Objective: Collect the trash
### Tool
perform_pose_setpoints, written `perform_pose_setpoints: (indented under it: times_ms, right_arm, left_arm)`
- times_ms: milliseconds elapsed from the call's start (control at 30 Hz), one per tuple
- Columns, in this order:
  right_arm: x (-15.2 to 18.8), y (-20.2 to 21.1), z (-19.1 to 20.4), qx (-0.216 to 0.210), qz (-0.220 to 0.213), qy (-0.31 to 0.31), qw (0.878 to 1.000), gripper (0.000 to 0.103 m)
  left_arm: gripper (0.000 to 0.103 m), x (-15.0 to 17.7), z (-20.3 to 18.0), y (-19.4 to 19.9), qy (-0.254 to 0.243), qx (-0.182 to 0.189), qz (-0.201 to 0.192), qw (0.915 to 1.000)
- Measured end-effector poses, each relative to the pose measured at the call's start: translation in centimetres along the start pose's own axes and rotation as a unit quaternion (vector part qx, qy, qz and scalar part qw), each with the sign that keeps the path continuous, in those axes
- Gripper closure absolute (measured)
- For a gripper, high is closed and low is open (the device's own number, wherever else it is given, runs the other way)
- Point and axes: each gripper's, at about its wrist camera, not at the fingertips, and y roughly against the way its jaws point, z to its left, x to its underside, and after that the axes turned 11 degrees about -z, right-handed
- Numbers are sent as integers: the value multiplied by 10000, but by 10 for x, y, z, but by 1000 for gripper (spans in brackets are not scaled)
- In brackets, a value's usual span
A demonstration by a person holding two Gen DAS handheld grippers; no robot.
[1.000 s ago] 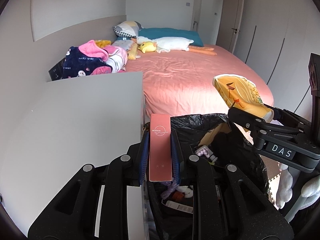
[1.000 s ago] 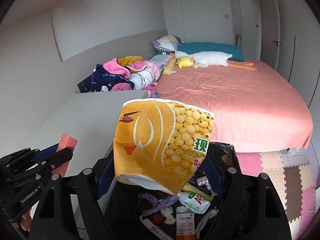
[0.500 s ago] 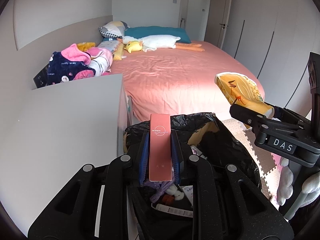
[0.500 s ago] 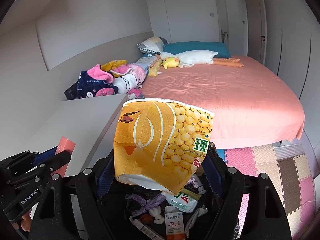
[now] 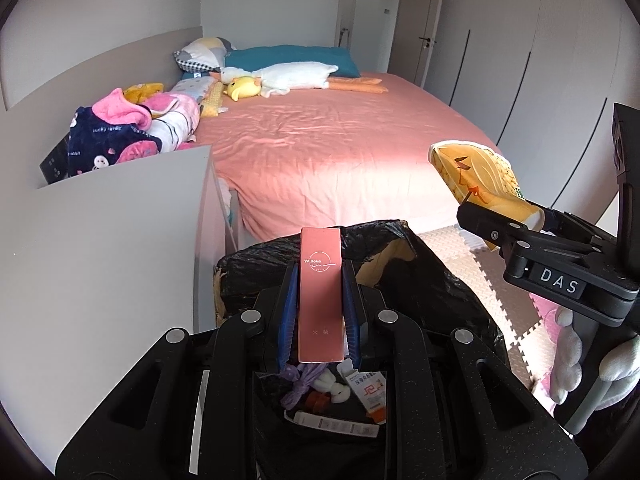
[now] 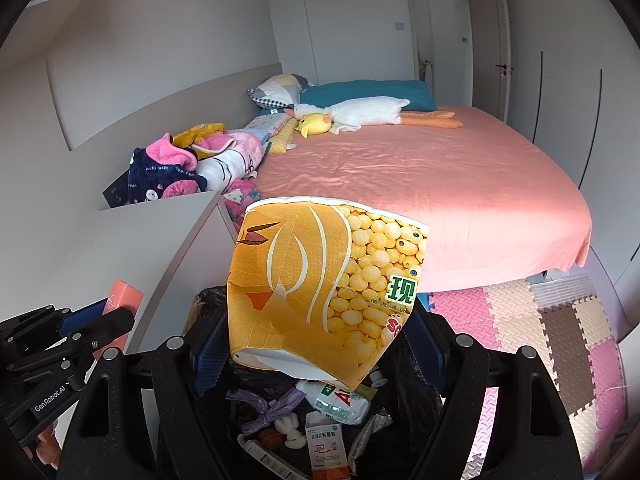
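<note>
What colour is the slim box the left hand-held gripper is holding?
Salmon pink box, white logo; left wrist view shows it best.

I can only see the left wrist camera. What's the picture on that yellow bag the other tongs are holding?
Observer: The yellow bag shows lots of little yellow balls and a green label.
Kid: What's underneath it?
Observer: A plastic bottle with a green label, lying inside the black trash bag.
Kid: Is the floor mat only pink and beige?
Observer: No, the foam mat has brown tiles too.
</note>
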Motion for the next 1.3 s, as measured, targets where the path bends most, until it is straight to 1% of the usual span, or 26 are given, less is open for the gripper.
perform_pose_setpoints:
  times_ms: [233, 367, 467, 500, 533, 567, 600, 667, 767, 967, 1133, 1300]
  right_arm:
    - [1, -4, -3, 95, 36, -2, 9999, 25]
    - [0, -4, -5, 120, 30, -26, 9999, 25]
    - [-3, 0, -6, 132, -47, -22, 9999, 24]
    - [-4, 2, -7, 75, -78, -29, 9999, 24]
    - [-5, 4, -7, 17, -89, -31, 10000, 21]
    - [-6, 6, -7, -9, -102, -24, 9999, 14]
    - [-8, 9, -7, 6, -144, -7, 9999, 11]
    - [-9, 14, -7, 61, -301, 33, 9995, 7]
    - [-10, 17, -8, 77, -360, 16, 9993, 7]
    - [-10, 15, -10, 70, -306, -43, 9995, 7]
    - [-9, 13, -8, 76, -272, -44, 9996, 7]
    - [-8, 12, -6, 70, -248, -14, 9997, 7]
  left_arm:
    - [82, 5, -11, -8, -74, 131, 133, 9998]
    - [82, 6, -12, -8, -66, 183, 148, 9997]
    - [81, 4, -9, -5, -15, 322, 128, 9994]
    - [75, 3, -8, -5, -16, 403, 168, 9990]
    - [42, 3, -7, -4, 22, 395, 162, 9991]
    - [4, 2, -6, -2, 62, 279, 100, 9995]
    - [6, 0, -5, 1, 66, 156, -24, 9999]
    - [7, -2, -6, 4, 13, 132, -88, 9999]
    - [7, -4, -4, 7, 59, 66, -187, 9998]
    - [7, -5, -1, 6, 52, -64, -176, 9998]
    - [7, -4, 0, 4, 146, 21, -140, 9998]
    - [7, -4, 3, 6, 198, 11, -187, 9996]
